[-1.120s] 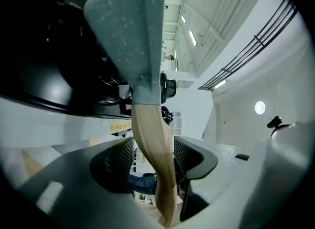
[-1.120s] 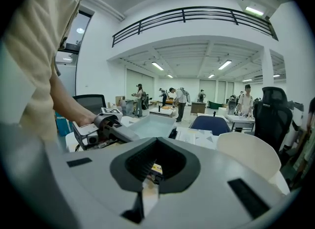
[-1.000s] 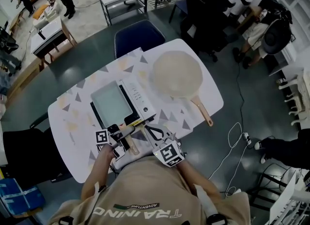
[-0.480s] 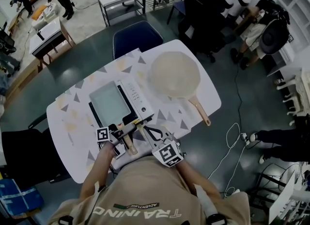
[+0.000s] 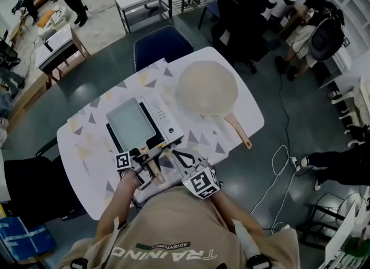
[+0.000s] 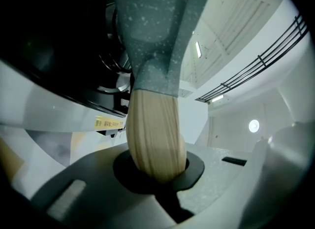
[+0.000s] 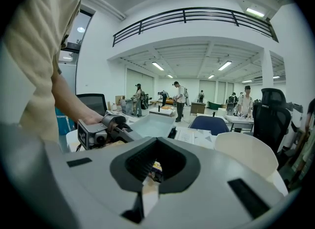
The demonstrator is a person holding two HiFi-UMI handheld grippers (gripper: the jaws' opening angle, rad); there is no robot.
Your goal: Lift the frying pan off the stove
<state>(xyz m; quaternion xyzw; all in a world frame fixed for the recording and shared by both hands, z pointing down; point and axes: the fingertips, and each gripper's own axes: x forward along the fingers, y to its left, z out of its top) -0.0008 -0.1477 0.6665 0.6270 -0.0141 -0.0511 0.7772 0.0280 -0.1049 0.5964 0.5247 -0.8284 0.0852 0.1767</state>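
Over in the head view, the white table stands on a dark floor with other desks and chairs around it. The frying pan sits on the stove by the table's near edge, and the left gripper is at its wooden handle. Left gripper view: the jaws are clamped on that handle, with ceiling lights above. Right gripper view: the right gripper is pinched nearly together with nothing in it. Behind it there's a big hall, a balcony railing and people far back.

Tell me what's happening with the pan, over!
Left gripper shut on handle. Right gripper shut, empty. Frying pan on stove, not lifted. Nothing blocking.
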